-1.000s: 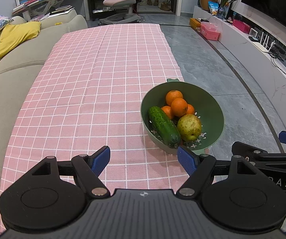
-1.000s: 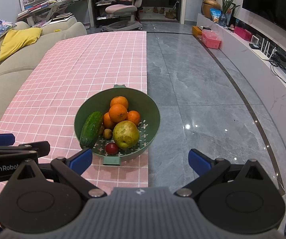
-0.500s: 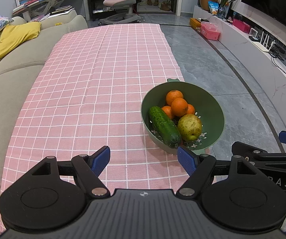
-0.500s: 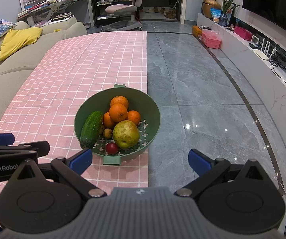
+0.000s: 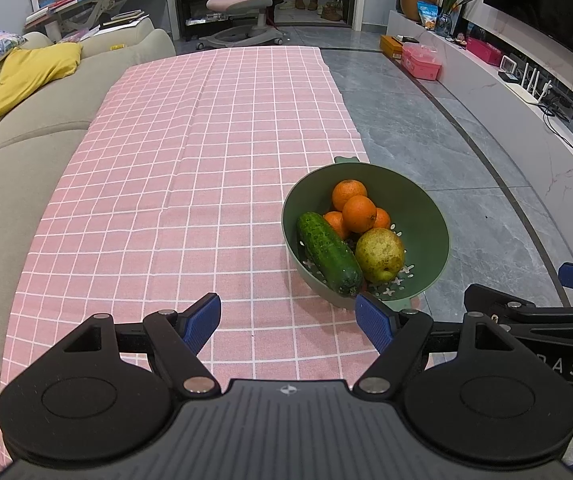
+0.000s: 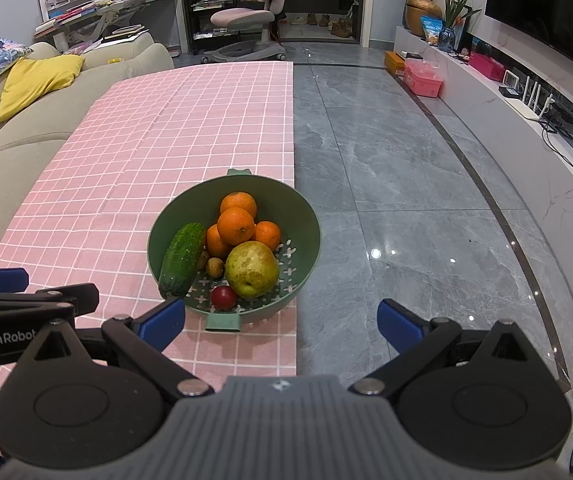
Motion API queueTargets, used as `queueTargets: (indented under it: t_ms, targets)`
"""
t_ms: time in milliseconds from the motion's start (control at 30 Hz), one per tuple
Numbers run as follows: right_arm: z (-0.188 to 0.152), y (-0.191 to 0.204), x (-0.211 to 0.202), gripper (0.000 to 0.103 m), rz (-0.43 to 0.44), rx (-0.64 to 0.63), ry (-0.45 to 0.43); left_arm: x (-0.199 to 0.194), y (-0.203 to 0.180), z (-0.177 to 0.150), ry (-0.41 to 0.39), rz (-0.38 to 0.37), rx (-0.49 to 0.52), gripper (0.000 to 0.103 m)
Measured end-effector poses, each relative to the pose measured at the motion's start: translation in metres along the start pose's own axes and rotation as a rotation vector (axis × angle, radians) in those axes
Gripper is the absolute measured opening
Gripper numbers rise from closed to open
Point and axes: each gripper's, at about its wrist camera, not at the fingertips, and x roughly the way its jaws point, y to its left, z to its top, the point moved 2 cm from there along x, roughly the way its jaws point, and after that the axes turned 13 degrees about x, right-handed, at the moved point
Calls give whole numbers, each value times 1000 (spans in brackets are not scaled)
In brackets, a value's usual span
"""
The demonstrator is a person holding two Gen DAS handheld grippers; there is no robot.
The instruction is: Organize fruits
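A green strainer bowl stands at the right edge of the pink checked table; it also shows in the left wrist view. It holds several oranges, a cucumber, a yellow-green pear, a small red fruit and a small brown fruit. My left gripper is open and empty, near and left of the bowl. My right gripper is open and empty, just in front of the bowl.
A beige sofa with a yellow cushion runs along the table's left side. Grey tiled floor lies right of the table. A low white TV bench with cables lines the right wall. A pink chair stands far back.
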Motion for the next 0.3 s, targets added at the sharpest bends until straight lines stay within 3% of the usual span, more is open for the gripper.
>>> queueTargets:
  t_ms: [300]
  targets:
    - [-1,0,0,98,-2,2,-1,-2,-1,1,-14,-7,3,88]
